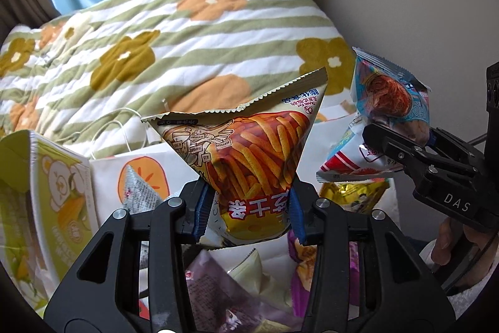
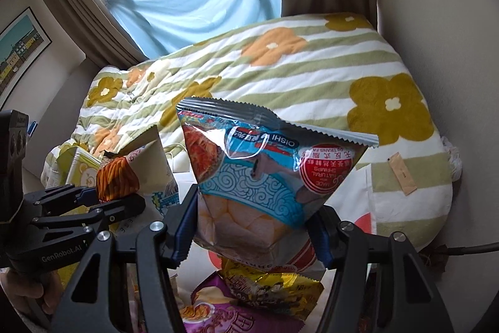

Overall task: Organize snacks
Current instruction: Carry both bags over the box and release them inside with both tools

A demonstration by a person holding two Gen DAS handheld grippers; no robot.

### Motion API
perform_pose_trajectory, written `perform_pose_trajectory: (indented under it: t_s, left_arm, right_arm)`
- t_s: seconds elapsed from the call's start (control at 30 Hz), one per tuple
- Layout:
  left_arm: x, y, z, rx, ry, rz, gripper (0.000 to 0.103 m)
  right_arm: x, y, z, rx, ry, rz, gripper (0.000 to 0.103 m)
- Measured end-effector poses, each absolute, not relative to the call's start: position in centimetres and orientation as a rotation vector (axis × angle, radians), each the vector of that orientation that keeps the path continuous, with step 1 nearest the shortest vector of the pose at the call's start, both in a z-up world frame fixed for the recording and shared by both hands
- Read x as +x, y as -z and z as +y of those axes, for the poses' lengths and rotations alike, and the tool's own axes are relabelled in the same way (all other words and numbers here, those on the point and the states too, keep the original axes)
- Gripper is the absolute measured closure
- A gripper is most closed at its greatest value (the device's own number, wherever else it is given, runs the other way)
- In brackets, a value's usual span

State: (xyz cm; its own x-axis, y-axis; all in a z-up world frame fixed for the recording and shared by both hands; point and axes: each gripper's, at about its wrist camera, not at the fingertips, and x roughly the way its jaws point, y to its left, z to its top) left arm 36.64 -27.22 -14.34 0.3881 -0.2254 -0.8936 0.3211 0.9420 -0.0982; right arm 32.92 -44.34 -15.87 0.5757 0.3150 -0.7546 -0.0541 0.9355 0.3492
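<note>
My left gripper (image 1: 248,213) is shut on an orange stick-snack bag (image 1: 249,152), held upside down above a pile of snacks. It also shows at the left of the right wrist view (image 2: 117,177). My right gripper (image 2: 254,231) is shut on a blue Oishi shrimp-cracker bag (image 2: 268,170), also upside down and lifted. That bag shows at the right of the left wrist view (image 1: 389,92), with the right gripper (image 1: 402,142) pinching it. Below lie a purple bag (image 2: 218,311) and a gold bag (image 2: 274,286).
A bed with a green-striped flowered blanket (image 2: 280,67) fills the background. A green bear-print box (image 1: 46,192) stands at the left. A white paper bag (image 1: 106,177) with an orange print stands behind the pile. A small brown sachet (image 2: 402,177) lies on the bed. A wall is at the right.
</note>
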Motion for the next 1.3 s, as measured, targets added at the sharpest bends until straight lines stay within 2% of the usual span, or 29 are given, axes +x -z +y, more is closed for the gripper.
perform_pose_trajectory:
  t_s: [0.4,0.77,0.97,1.3]
  left_arm:
    - [32.0,5.1,-22.3,0.005,0.307,0.955,0.065]
    - [29.2,-0.3,-8.8,-0.062,0.200,0.861,0.065]
    - [29.7,0.0,-0.2,-0.027,0.165,0.890,0.065]
    - [34.0,6.9,11.7,0.026,0.154,1.046,0.065]
  right_arm:
    - [29.0,8.0,-42.2,0.192,-0.274,0.828,0.045]
    - [27.7,2.9,-33.0,0.123,-0.370,0.767,0.045]
    - [28.5,2.5,-24.8,0.126,-0.417,0.768,0.045]
    - [31.0,6.5,-11.0,0.140,-0.422,0.874,0.045]
